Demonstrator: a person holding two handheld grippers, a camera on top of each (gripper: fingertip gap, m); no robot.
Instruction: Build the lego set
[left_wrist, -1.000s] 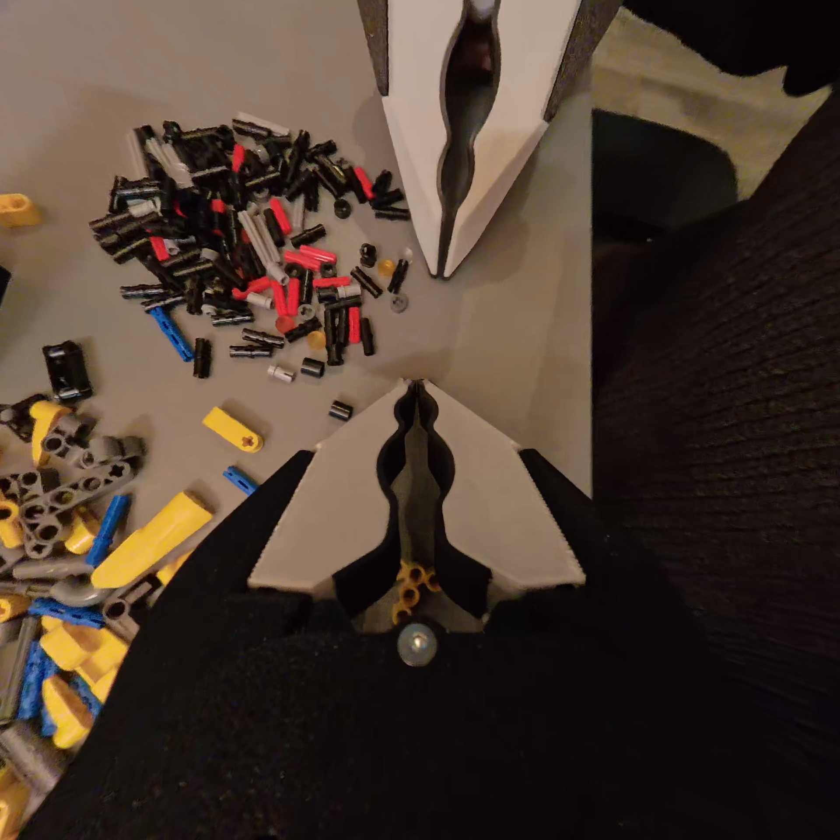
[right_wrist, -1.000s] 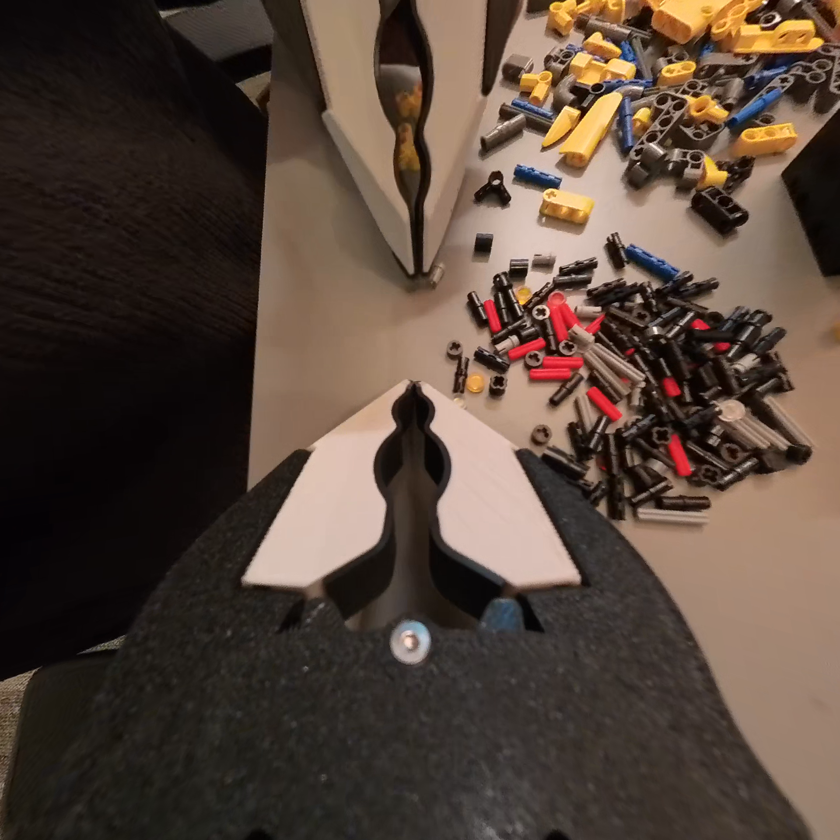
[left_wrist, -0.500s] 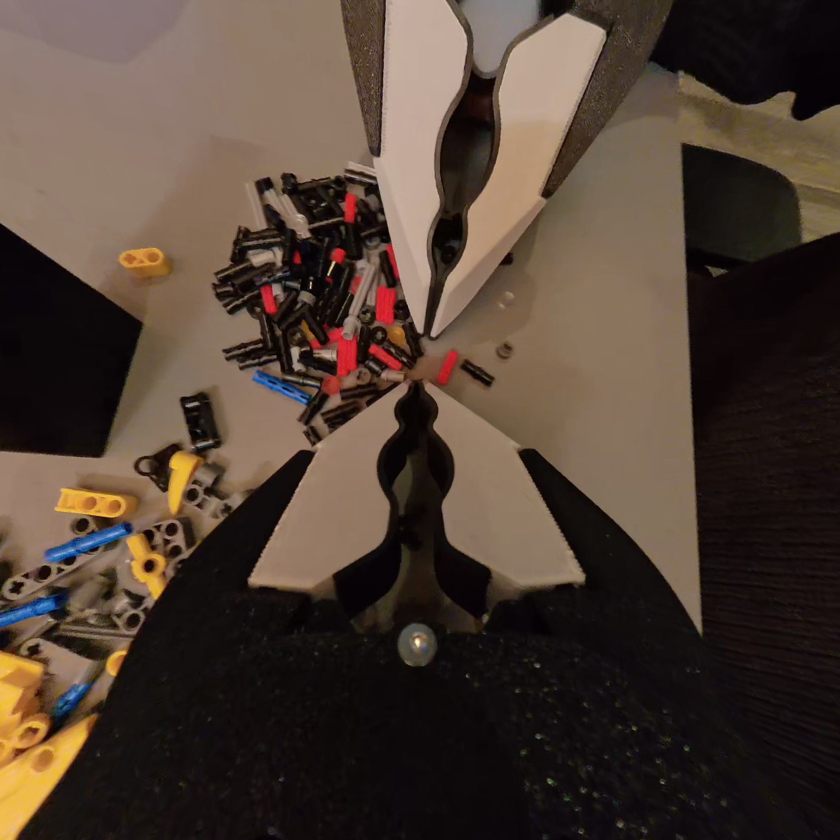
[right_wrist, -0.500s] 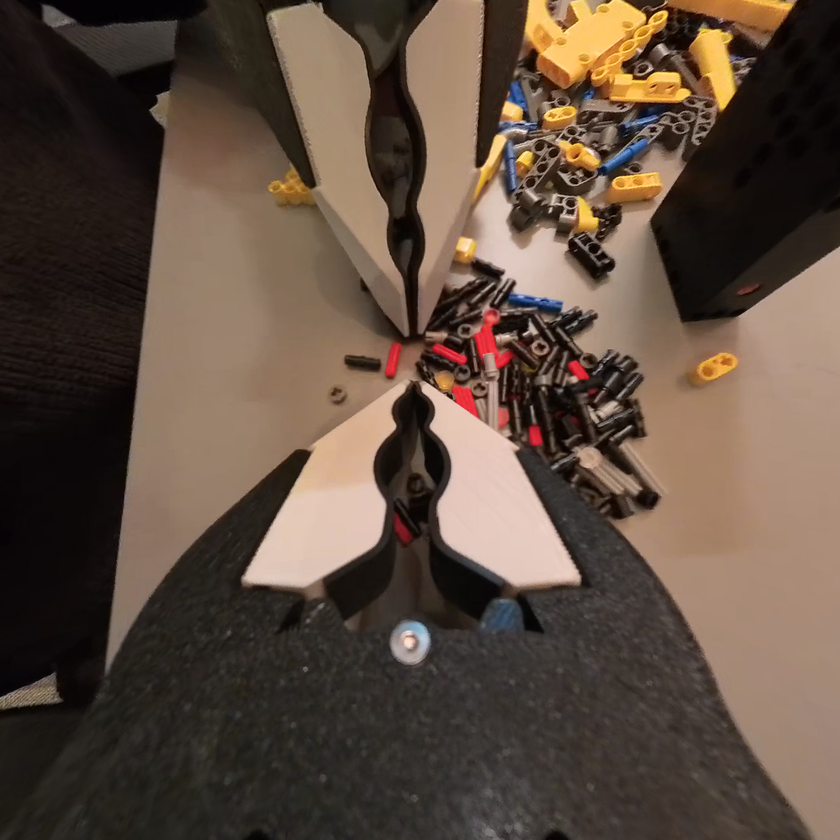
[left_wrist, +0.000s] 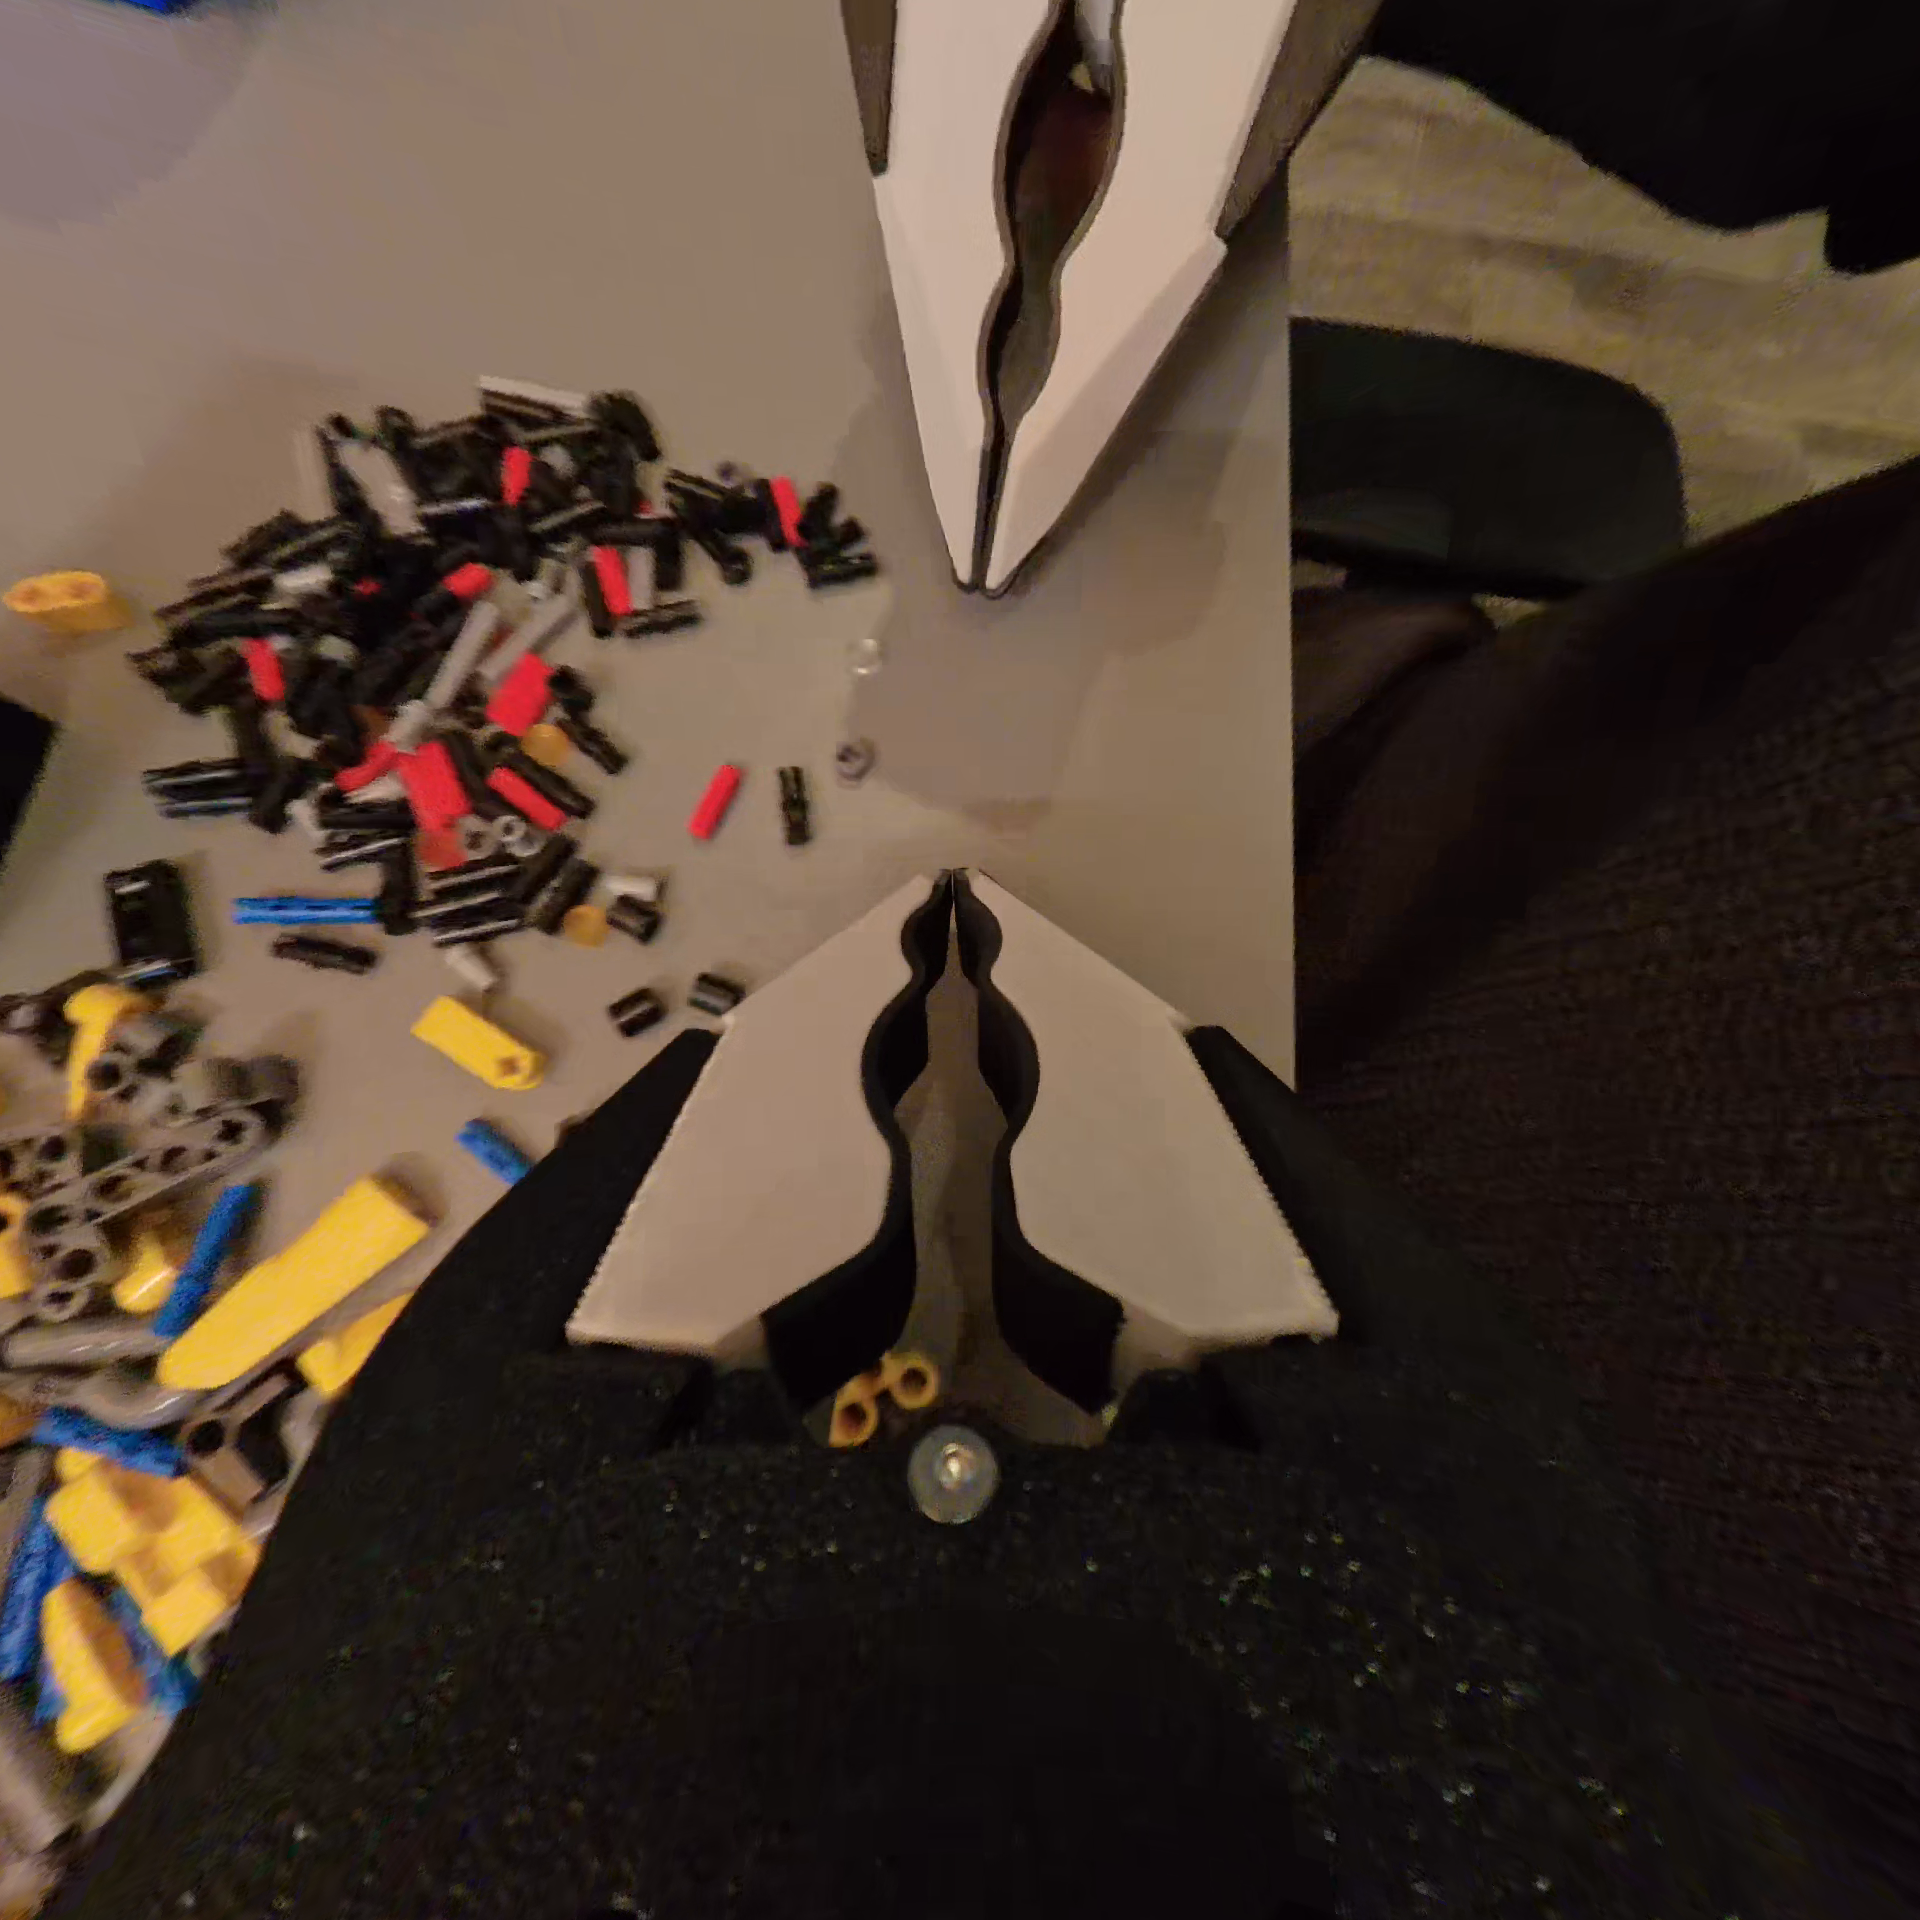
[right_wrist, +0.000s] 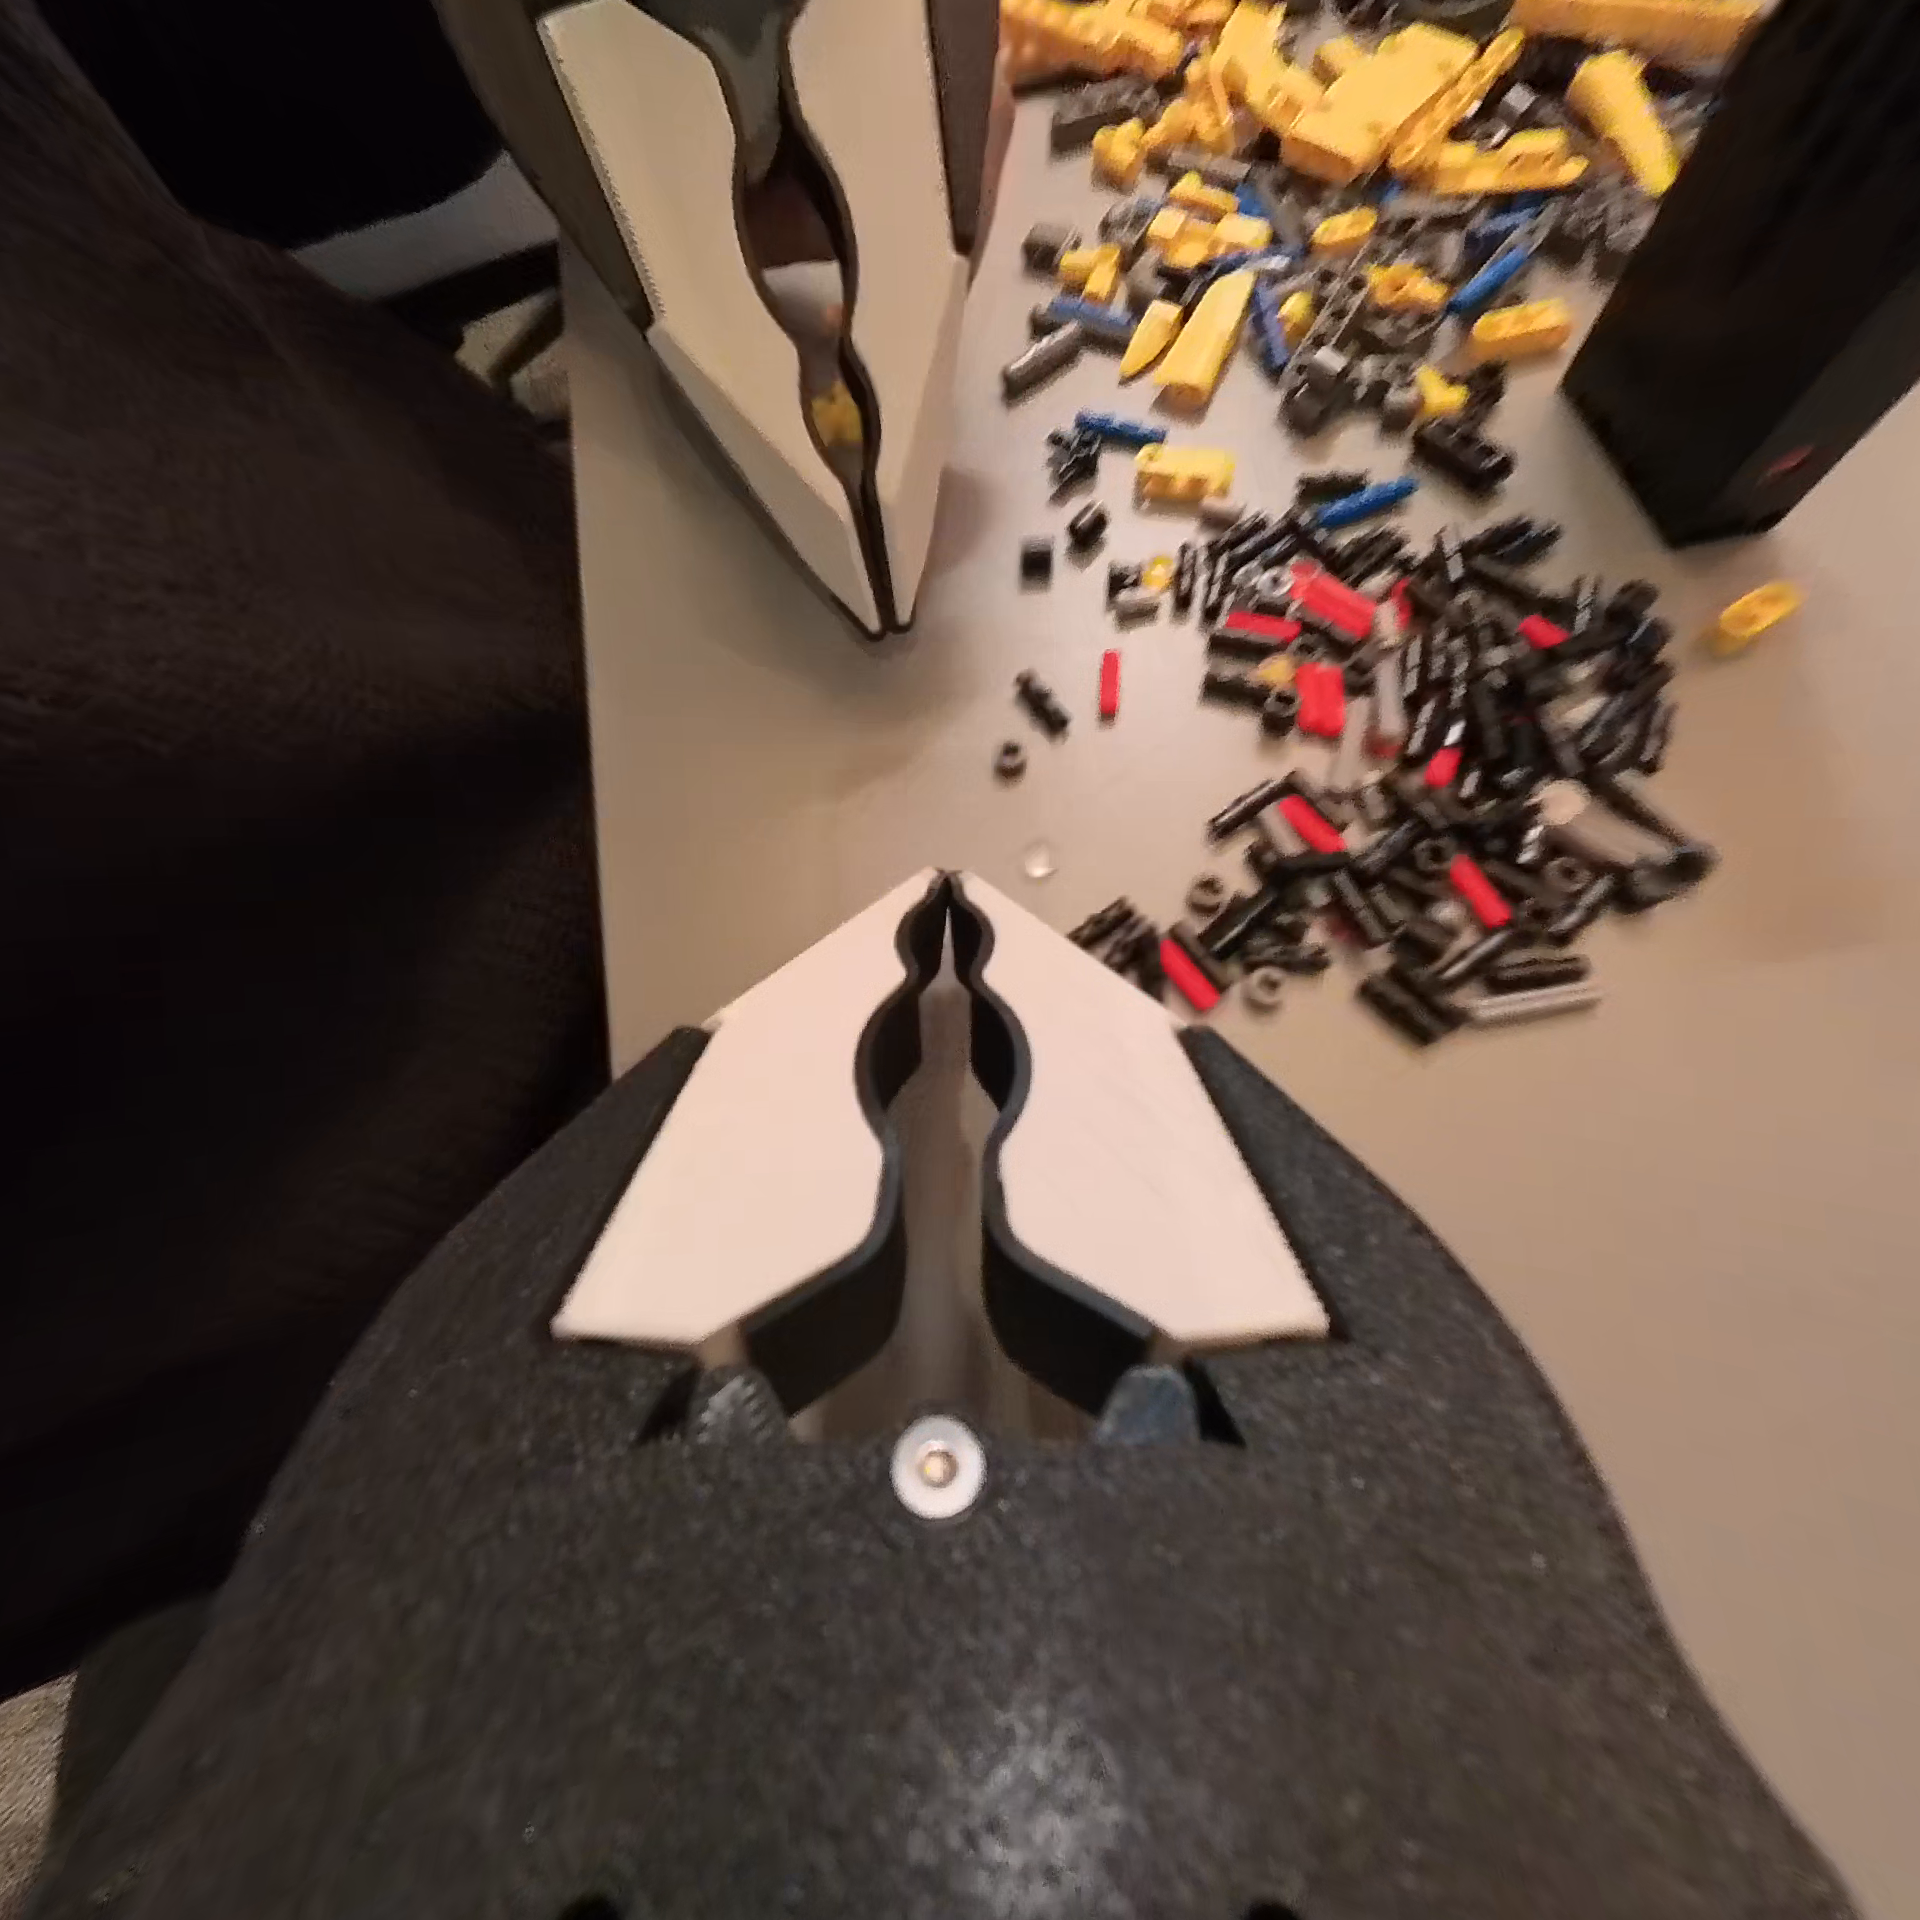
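Note:
A pile of small black, red and grey pins (left_wrist: 447, 707) lies on the grey table (left_wrist: 1143, 727); it also shows in the right wrist view (right_wrist: 1455, 779). My left gripper (left_wrist: 951, 878) is shut with nothing between its tips and hovers near the table's edge. My right gripper (right_wrist: 948, 881) is shut and empty too, and it faces the left one (right_wrist: 883, 629) tip to tip with a gap between them. A loose red pin (left_wrist: 717, 800), a black pin (left_wrist: 795, 805), a small grey ring (left_wrist: 854, 758) and a clear round piece (left_wrist: 862, 655) lie between the grippers and the pile.
A heap of yellow, blue and grey beams (right_wrist: 1351, 156) lies beyond the pins, also in the left wrist view (left_wrist: 156, 1247). A black box (right_wrist: 1766, 312) stands by the pile. A lone yellow piece (right_wrist: 1756, 613) lies near it. The table edge (left_wrist: 1288, 831) borders a person's dark clothing (left_wrist: 1610, 1039). The gap from one gripper's tips to the other's is roughly 6 cm. From the left gripper's tips to the black pin (left_wrist: 795, 805) is close to 4 cm. The right camera catches it too, in the right wrist view (right_wrist: 1037, 698).
Half a second ago both grippers met tip to tip low at the pile's edge. Now they have drawn back apart toward the table edge. The pile looks spread, with a red and a black pin loose.

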